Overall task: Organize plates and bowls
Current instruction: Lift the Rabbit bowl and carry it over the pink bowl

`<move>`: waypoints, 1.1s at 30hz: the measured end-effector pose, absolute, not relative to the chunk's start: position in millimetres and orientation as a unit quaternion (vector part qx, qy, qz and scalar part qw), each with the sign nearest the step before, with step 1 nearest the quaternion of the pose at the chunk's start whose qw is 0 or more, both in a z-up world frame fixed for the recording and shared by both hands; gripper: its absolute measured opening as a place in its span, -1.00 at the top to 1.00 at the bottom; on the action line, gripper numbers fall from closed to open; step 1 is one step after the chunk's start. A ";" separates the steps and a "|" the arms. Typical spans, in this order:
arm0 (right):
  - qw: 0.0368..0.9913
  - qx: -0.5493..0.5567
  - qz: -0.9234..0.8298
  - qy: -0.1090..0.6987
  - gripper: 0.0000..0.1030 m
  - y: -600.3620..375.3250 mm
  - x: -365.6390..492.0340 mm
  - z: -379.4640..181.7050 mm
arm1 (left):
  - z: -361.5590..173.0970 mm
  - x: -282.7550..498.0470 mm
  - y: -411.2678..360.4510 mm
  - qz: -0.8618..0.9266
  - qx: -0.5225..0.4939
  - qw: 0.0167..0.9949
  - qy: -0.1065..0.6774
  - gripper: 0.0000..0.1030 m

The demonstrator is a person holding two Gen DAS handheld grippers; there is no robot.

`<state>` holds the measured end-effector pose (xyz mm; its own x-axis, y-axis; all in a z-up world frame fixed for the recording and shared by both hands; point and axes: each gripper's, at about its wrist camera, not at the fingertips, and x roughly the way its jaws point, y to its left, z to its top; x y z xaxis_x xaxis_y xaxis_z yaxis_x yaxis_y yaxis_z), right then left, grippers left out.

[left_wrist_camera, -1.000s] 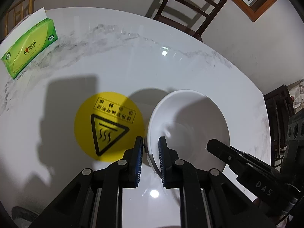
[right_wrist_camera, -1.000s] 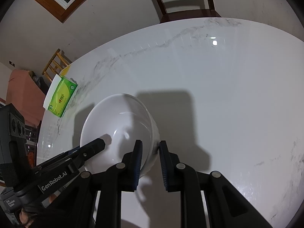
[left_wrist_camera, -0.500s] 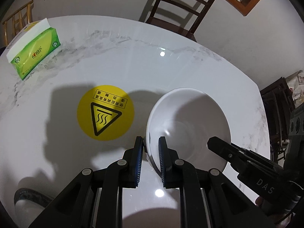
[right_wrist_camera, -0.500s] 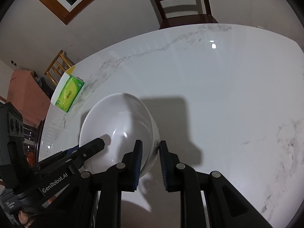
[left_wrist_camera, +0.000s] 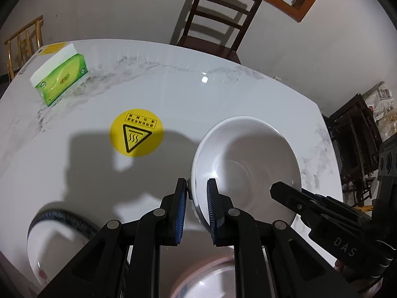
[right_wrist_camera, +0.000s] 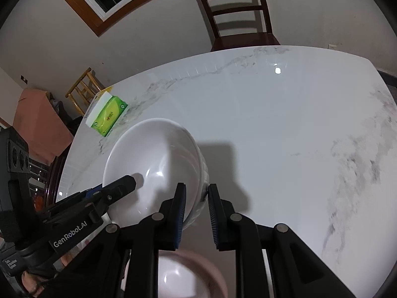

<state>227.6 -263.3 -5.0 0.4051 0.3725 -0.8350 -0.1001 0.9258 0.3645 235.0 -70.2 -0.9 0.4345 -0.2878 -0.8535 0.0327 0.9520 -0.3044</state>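
A large white bowl [left_wrist_camera: 248,164] is held above the white marble table [left_wrist_camera: 173,94] by both grippers. My left gripper [left_wrist_camera: 196,193] is shut on its left rim. My right gripper [right_wrist_camera: 196,198] is shut on its right rim; the bowl also shows in the right wrist view [right_wrist_camera: 153,164]. A pink-rimmed bowl [left_wrist_camera: 211,280] lies below, at the bottom of the left wrist view, and in the right wrist view [right_wrist_camera: 188,273]. A white bowl with a dark patterned rim [left_wrist_camera: 54,243] sits at the lower left.
A yellow hot-surface sticker [left_wrist_camera: 136,132] lies on the table left of the held bowl. A green tissue box [left_wrist_camera: 59,77] stands at the far left edge. A dark wooden chair [left_wrist_camera: 218,24] stands behind the table. Stacked dark furniture [left_wrist_camera: 357,144] is at the right.
Both grippers have drawn back toward me and risen with the white bowl. The pink-rimmed bowl and the dark-rimmed bowl have come into view below.
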 end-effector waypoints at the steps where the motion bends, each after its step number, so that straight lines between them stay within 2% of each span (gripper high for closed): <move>1: 0.829 0.129 0.143 0.525 0.64 -263.3 221.7 -2.6 | 1.3 229.5 -70.0 -0.097 -0.123 0.839 0.522 0.75; 11: 0.838 0.124 0.143 0.511 0.63 -261.7 159.4 13.2 | 18.0 172.5 -68.4 -0.100 -0.115 0.849 0.506 0.76; 33: 0.827 0.138 0.146 0.524 0.63 -262.1 84.8 -4.1 | 10.8 92.9 -61.9 -0.093 -0.115 0.847 0.511 0.76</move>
